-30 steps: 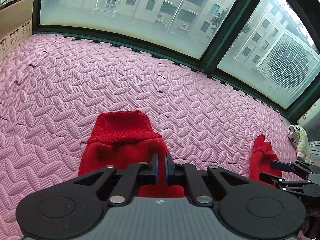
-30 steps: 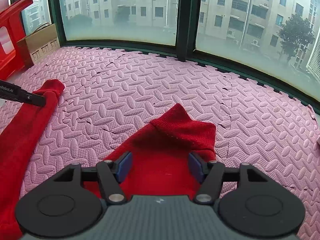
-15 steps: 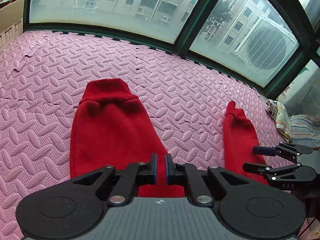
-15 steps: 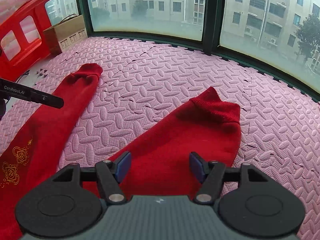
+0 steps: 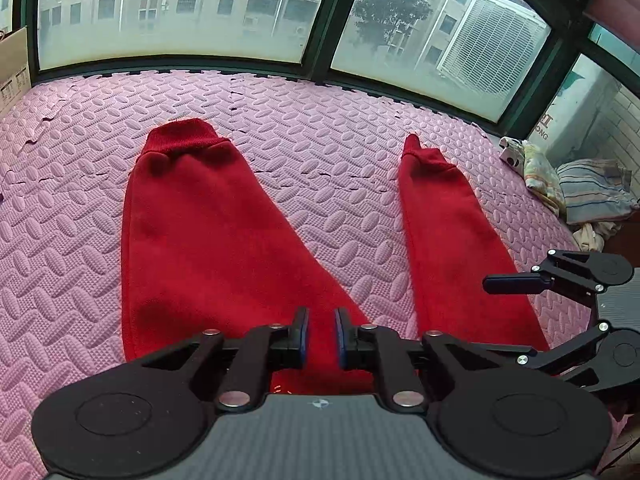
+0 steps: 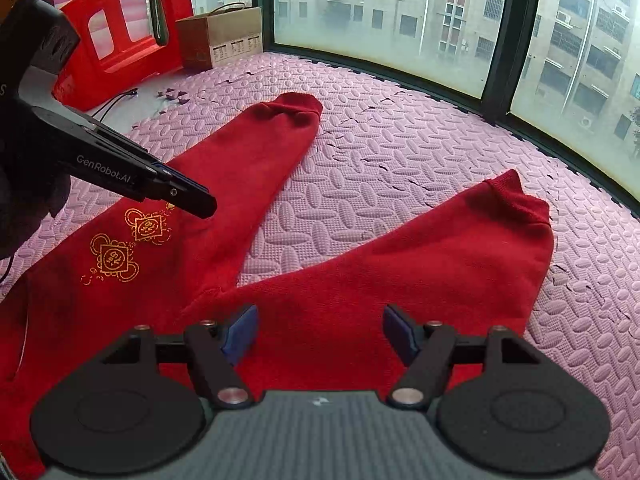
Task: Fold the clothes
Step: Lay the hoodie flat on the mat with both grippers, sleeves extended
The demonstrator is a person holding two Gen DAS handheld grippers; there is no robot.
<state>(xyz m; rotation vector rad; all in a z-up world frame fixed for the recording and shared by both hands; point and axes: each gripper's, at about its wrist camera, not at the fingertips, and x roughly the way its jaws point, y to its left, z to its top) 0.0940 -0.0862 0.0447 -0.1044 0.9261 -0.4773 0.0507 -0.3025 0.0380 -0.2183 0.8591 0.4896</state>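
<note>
Right now my left gripper [image 5: 321, 332] has its jaws a little apart and opening; red cloth lies below the gap, but the pads are not pressing on it. My right gripper [image 6: 320, 334] stands wide and is opening too, with nothing clamped, only cloth beneath it. Both hang over the red trousers [image 6: 400, 280], which lie flat on the pink mat [image 5: 320, 120] with the legs spread in a V toward the window [image 5: 180, 12]. The left leg [image 5: 200, 240] runs out ahead of my left tool, its ribbed cuff at the far end; the right leg [image 6: 460, 256] does the same under my right. Gold emblems [image 6: 132, 244] sit on the left thigh. A cardboard box [image 6: 220, 36] stands in the far corner, and bundled fabrics [image 5: 572, 188] lie at the mat's right edge.
</note>
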